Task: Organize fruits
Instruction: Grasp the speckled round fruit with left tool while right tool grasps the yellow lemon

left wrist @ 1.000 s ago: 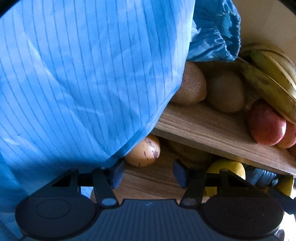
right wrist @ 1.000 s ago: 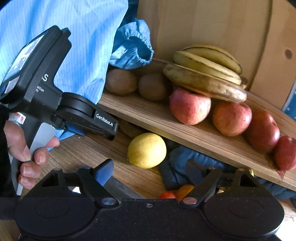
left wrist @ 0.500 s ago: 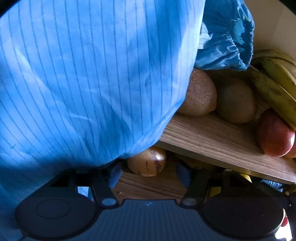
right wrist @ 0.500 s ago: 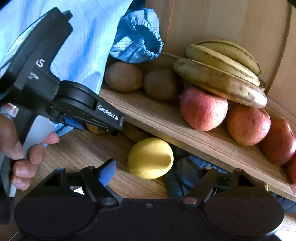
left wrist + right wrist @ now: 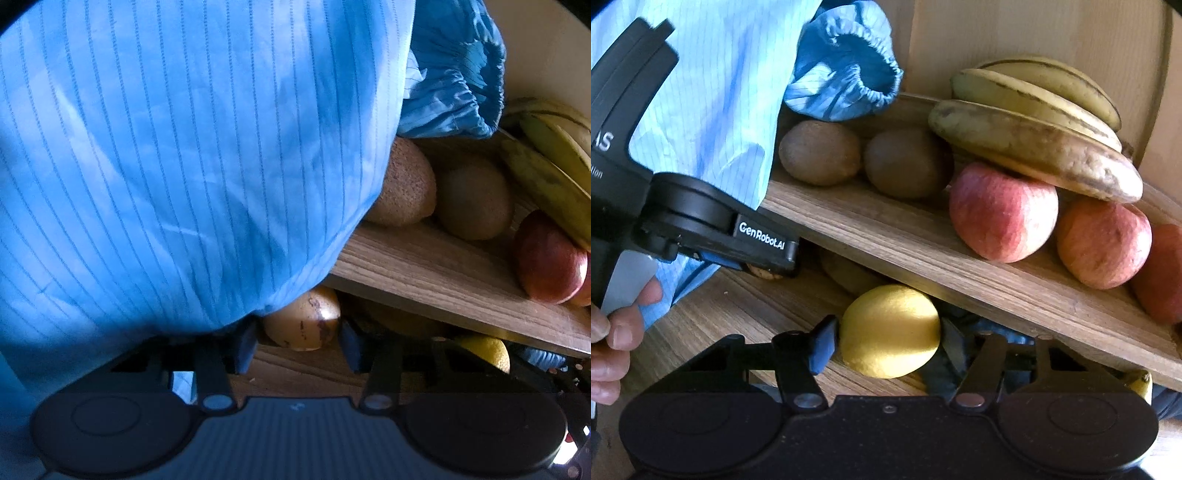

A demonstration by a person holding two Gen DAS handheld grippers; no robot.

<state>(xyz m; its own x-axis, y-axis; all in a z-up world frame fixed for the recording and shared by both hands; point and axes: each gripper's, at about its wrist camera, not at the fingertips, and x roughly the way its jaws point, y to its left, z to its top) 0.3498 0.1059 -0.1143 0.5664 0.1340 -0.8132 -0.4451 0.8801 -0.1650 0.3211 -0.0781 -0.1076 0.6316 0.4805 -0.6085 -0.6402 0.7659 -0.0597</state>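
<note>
Under the slanted wooden shelf (image 5: 886,236), on the wood-grain surface (image 5: 731,306), the right gripper (image 5: 886,343) is closing its pads on a yellow lemon (image 5: 890,332), while the left gripper (image 5: 299,345) is closing around a spotted tan fruit (image 5: 306,321), contact unclear.

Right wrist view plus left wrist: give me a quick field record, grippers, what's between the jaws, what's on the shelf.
right gripper: jaws just closing, pads against the lemon on both sides
left gripper: jaws just closing around a spotted yellow-brown fruit; contact unclear
lower surface: wood, lemon and spotted fruit both sit under the shelf
shelf: wooden, slanted in view
shelf contents: two kiwis, red apples, bananas lying on the apples
blue sleeve: covers most of the left wrist view
</note>
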